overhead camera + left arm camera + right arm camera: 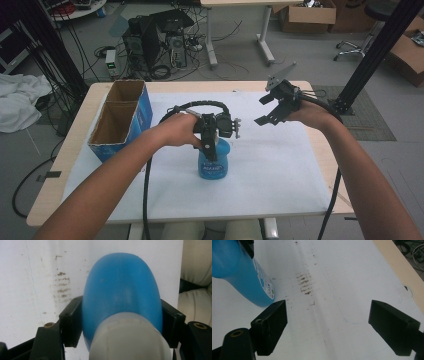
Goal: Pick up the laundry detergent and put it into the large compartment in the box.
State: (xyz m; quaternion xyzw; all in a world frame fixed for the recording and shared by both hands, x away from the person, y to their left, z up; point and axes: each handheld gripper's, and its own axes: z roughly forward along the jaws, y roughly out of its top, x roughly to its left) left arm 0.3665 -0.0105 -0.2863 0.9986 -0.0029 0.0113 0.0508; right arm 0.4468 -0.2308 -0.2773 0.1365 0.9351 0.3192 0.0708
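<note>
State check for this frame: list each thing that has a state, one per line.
Blue bottle: upright on the white sheet, white cap on.
Left gripper: jaws against the bottle's sides.
Right gripper: open, nothing between the jaws.
Cardboard box: open at the top, standing.

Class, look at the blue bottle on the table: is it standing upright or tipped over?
Upright. The blue bottle stands on its base on the white sheet, pale cap on top, with the left claw closed around it.
</note>
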